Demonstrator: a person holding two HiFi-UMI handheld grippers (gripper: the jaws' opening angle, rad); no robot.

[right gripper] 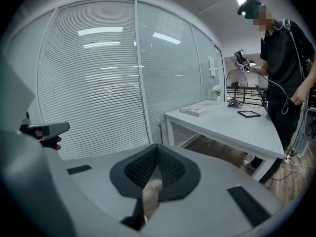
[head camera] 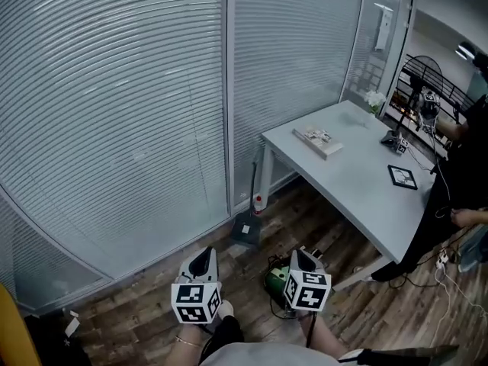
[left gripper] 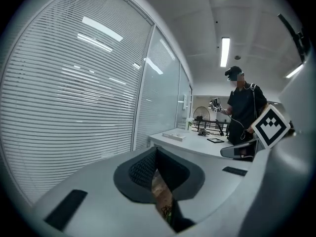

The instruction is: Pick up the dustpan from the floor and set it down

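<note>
The dark grey dustpan (head camera: 247,229) rests on the wood floor against the glass wall, its thin handle (head camera: 255,178) standing upright beside the table leg. Both grippers hang low in the head view, nearer to me than the pan and apart from it. The left gripper (head camera: 203,259) (left gripper: 155,153) is shut with nothing between its pads. The right gripper (head camera: 303,256) (right gripper: 157,147) also has its pads together and holds nothing. Neither gripper view shows the pan itself; the jaws' own bodies hide the floor.
A white table (head camera: 358,181) stands at the right with a book (head camera: 319,140) and a small framed tablet (head camera: 402,177) on it. A person in black (head camera: 457,174) stands beyond it. A green device with cables (head camera: 276,282) lies by the right gripper. Blinds behind glass (head camera: 114,128) fill the left.
</note>
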